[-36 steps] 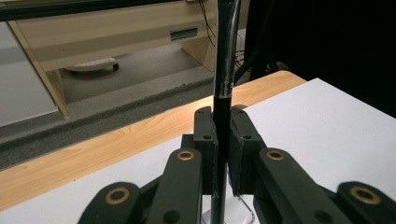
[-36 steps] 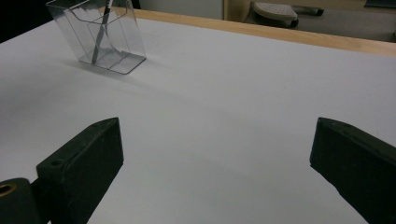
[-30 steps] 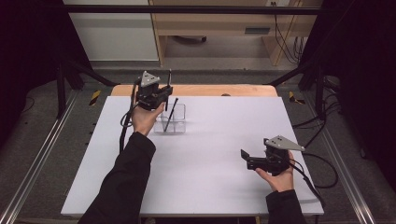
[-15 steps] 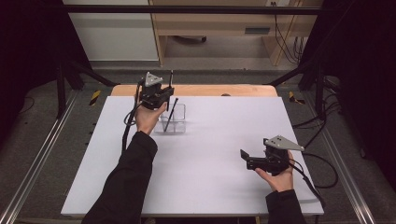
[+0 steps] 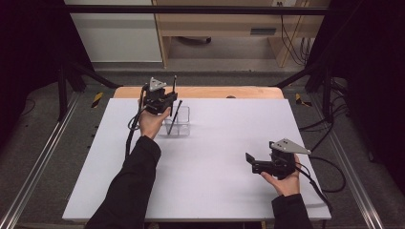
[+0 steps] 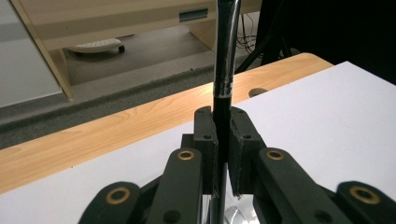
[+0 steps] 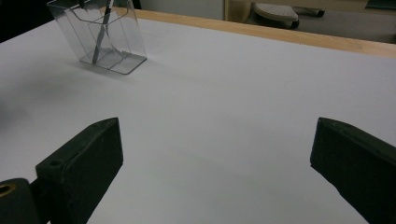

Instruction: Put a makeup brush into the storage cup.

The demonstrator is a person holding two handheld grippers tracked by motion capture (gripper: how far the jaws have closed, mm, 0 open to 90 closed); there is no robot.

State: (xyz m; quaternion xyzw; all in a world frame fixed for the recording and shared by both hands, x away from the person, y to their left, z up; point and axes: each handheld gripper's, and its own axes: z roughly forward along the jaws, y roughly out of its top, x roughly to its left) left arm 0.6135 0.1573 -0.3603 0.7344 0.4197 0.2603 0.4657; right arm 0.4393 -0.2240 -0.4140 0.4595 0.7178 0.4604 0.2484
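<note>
white surface (image 5: pixel 210 157) holds a clear plastic compartment holder (image 5: pixel 177 121); left gripper (image 5: pixel 165 99), clamped on a slim black pen (image 6: pixel 223 93), has lifted it higher above the holder since a second ago; right gripper (image 5: pixel 250 162) rests with jaws apart.

Stood on a white rectangular table (image 5: pixel 205 181) with a light wooden far edge (image 5: pixel 215 92). Beyond lay a grey floor (image 5: pixel 224 50), a pale wooden cabinet (image 5: pixel 219 24) and black cables (image 5: pixel 293 45).

A matt white sheet (image 5: pixel 215 181) is laid over pale wood (image 5: pixel 215 92). At 11 o'clock, a clear glossy plastic holder (image 7: pixel 100 35) is seen (a glossy dark pen (image 6: pixel 223 70) nearby).
</note>
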